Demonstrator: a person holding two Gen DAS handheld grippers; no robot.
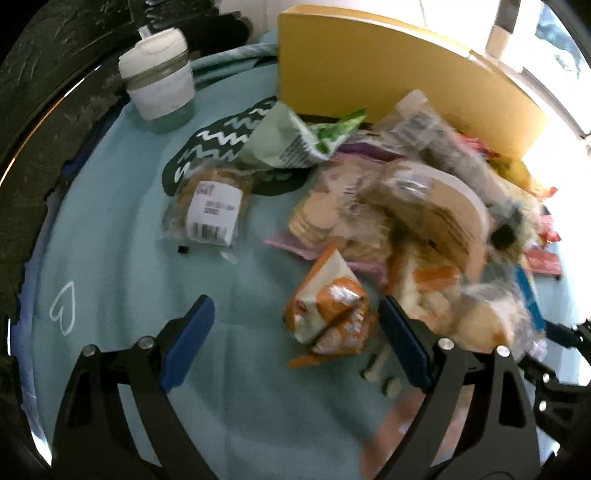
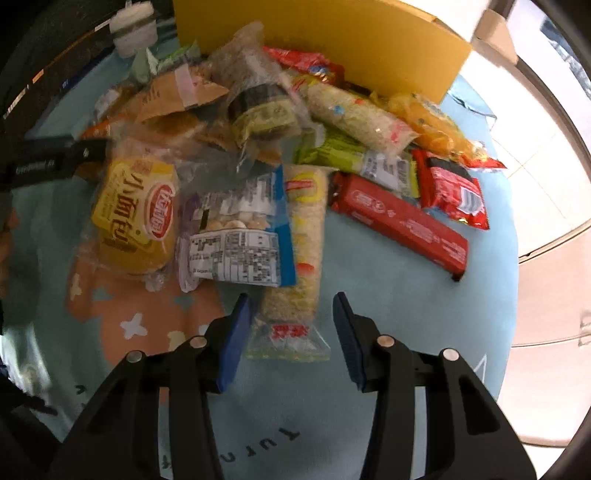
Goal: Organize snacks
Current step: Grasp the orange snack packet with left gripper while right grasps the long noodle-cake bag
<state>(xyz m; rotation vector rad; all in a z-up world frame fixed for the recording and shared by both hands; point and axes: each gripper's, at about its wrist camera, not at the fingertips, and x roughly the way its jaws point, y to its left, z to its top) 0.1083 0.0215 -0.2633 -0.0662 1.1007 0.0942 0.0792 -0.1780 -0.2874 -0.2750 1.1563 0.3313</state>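
Observation:
A heap of snack packets lies on a light-blue mat [image 1: 122,266] in front of a yellow box [image 1: 369,62]. My left gripper [image 1: 295,314] is open, with an orange-and-white packet [image 1: 328,314] between its fingers, nearer the right one. A labelled cookie bag [image 1: 210,206] lies farther off. My right gripper [image 2: 291,310] is open around the near end of a long clear rice-cracker pack [image 2: 299,251]. A yellow bread bag [image 2: 133,214], a blue-edged nut bag [image 2: 240,236] and a red bar [image 2: 402,221] lie close by. The yellow box [image 2: 332,33] stands behind.
A white-lidded cup [image 1: 159,81] stands at the mat's far left. A green bag [image 1: 295,136] and a dark zigzag item [image 1: 221,144] lie behind the cookie bag. The left gripper [image 2: 51,162] shows at the left of the right wrist view. Pale floor [image 2: 546,288] lies right.

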